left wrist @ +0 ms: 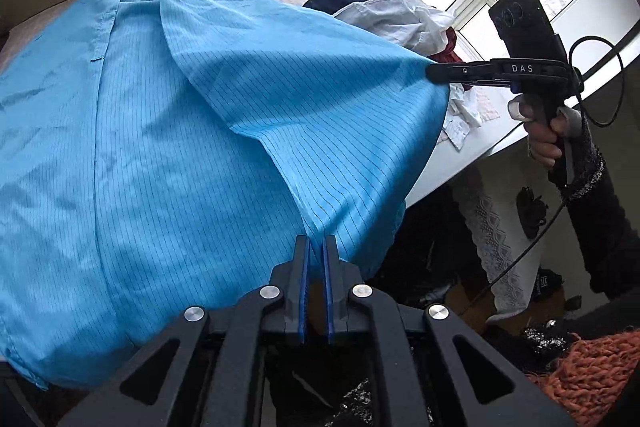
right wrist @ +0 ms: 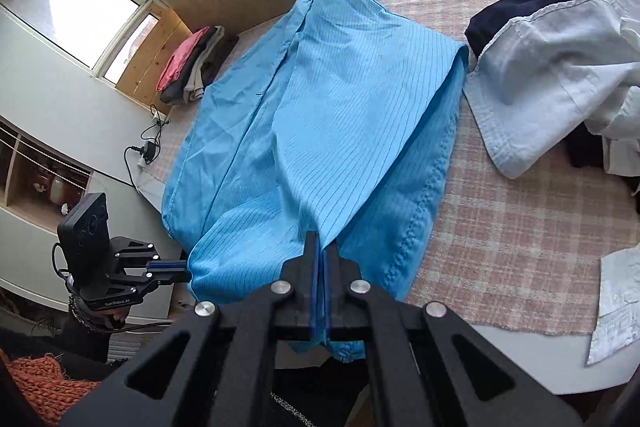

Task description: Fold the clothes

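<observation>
— Pinching the near hem of the blue striped garment (right wrist: pixel 340 115), both grippers are clamped tight on cloth: left gripper (left wrist: pixel 316 247) on one corner, right gripper (right wrist: pixel 322 247) on the other.

— Why hold it so?

— Two corners lift one straight edge, I reckon, ready to fold away over the rest, which lies on the checked tablecloth (right wrist: pixel 500 227).

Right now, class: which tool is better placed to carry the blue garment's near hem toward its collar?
Neither alone: the left tool and right tool each grip a hem corner of the blue garment; move both together.
</observation>
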Demonstrator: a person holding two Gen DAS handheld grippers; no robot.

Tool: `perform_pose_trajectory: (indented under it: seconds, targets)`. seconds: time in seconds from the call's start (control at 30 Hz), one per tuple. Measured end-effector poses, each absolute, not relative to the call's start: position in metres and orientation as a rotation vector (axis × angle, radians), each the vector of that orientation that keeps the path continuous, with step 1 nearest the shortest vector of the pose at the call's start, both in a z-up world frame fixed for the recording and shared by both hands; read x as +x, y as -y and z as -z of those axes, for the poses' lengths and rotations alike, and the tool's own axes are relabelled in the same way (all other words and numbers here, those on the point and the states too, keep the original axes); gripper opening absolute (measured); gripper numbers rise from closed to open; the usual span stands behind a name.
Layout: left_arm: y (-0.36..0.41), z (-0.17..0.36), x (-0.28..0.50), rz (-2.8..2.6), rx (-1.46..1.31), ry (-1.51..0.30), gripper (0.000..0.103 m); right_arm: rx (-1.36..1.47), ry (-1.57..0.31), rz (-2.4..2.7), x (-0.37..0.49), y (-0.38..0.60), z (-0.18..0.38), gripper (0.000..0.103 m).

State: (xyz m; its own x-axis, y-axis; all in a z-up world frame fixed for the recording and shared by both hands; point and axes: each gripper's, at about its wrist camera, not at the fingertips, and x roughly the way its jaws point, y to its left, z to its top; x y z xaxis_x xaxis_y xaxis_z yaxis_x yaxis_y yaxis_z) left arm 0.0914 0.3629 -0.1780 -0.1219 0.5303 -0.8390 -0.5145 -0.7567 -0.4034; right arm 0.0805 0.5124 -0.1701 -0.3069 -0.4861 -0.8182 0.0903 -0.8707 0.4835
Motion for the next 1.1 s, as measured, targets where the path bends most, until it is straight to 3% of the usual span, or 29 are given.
perform_pose_trajectory:
  seconds: [0.13, 0.23, 0.27, 0.33, 0.4, 0.47, 0.53, 0.6, 0.77, 0.9, 0.97, 1.0, 1.03, 1.07, 1.1]
  targets:
    - [-0.369, 0.226, 0.079, -1.884, -1.623, -0.079, 0.003, 1.889, 0.376, 2.155, 0.061, -0.517, 0.227, 0.007]
    - [-0.362, 0.224, 0.071, -1.874, -1.642, -0.094, 0.012, 1.826, 0.404, 2.181, 0.042, -0.529, 0.220, 0.011]
    - [-0.361, 0.216, 0.062, -1.887, -1.628, -0.104, 0.019, 1.789, 0.373, 2.231, 0.031, -0.532, 0.212, 0.015]
    - [-0.360, 0.198, 0.035, -1.924, -1.591, -0.152, 0.021, 1.718, 0.261, 2.350, 0.003, -0.536, 0.197, 0.021]
    - [-0.365, 0.181, -0.011, -1.972, -1.541, -0.221, 0.025, 1.665, 0.191, 2.435, -0.031, -0.539, 0.189, 0.032]
    - [-0.374, 0.166, -0.062, -2.018, -1.492, -0.270, 0.038, 1.639, 0.151, 2.471, -0.066, -0.541, 0.189, 0.034]
    - [-0.379, 0.159, -0.122, -2.061, -1.452, -0.256, 0.042, 1.622, 0.100, 2.482, -0.099, -0.541, 0.193, 0.037]
    - [-0.381, 0.154, -0.181, -2.102, -1.431, -0.224, 0.043, 1.615, 0.041, 2.474, -0.126, -0.537, 0.201, 0.043]
    - [-0.418, 0.171, -0.297, -2.154, -1.432, -0.311, 0.045, 1.667, -0.125, 2.426, -0.174, -0.536, 0.235, 0.045]
    - [-0.428, 0.194, -0.362, -2.149, -1.489, -0.244, 0.047, 1.703, -0.075, 2.342, -0.189, -0.547, 0.258, 0.045]
    - [-0.427, 0.208, -0.384, -2.138, -1.531, -0.208, 0.042, 1.673, -0.017, 2.310, -0.191, -0.551, 0.262, 0.042]
    - [-0.426, 0.214, -0.391, -2.116, -1.549, -0.187, 0.038, 1.659, 0.015, 2.294, -0.191, -0.553, 0.262, 0.020]
    - [-0.426, 0.218, -0.396, -2.087, -1.558, -0.164, 0.018, 1.657, 0.043, 2.280, -0.191, -0.555, 0.261, 0.007]
    - [-0.427, 0.218, -0.399, -2.068, -1.545, -0.152, 0.001, 1.654, 0.071, 2.266, -0.191, -0.557, 0.260, 0.004]
    - [-0.430, 0.215, -0.400, -2.062, -1.517, -0.151, 0.000, 1.643, 0.085, 2.265, -0.190, -0.558, 0.256, 0.003]
